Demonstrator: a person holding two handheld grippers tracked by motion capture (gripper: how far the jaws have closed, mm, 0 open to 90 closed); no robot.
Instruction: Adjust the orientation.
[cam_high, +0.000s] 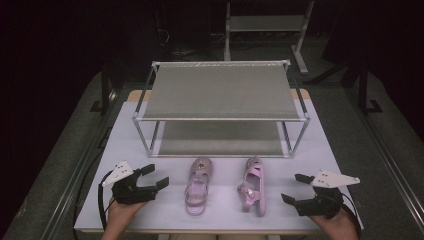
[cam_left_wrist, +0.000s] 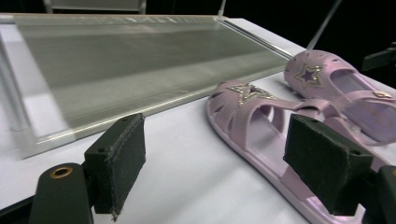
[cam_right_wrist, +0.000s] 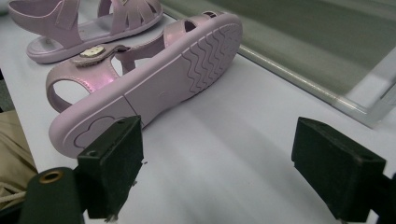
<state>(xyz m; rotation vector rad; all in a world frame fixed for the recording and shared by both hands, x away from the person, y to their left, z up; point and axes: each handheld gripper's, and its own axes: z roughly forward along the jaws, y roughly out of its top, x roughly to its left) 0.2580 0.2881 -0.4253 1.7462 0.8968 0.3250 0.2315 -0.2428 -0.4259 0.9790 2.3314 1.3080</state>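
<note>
While both claws stand wide open and grip nothing, the work in hand looks like getting a pair of small pink plastic sandals onto the grey two-tier metal-framed shoe rack (cam_high: 220, 90) at 12 o'clock on the white table (cam_high: 150, 210). The left claw (cam_high: 156, 176) rests at 9 o'clock of the left pink star-trimmed sandal (cam_high: 197, 186), which lies flat on its sole just in front of the rack's lower shelf. The right claw (cam_high: 296, 188) sits at 3 o'clock of the right pink sandal (cam_high: 252, 185), which is tipped onto its side, its ridged sole turned toward that claw.

The tipped sandal is the likelier trouble: a pinch across the slick sole and thin straps could let it squirt out or spin, and a push from 3 o'clock could shove it into its mate. In the left gripper view, the near sandal (cam_left_wrist: 261, 126) sits partly behind one pad (cam_left_wrist: 327, 170), so closing from here may catch only the strap, and the shoe would dangle and snag the rack's front rail. Both sandals lie close to that rail, so a low lift may knock the frame.
</note>
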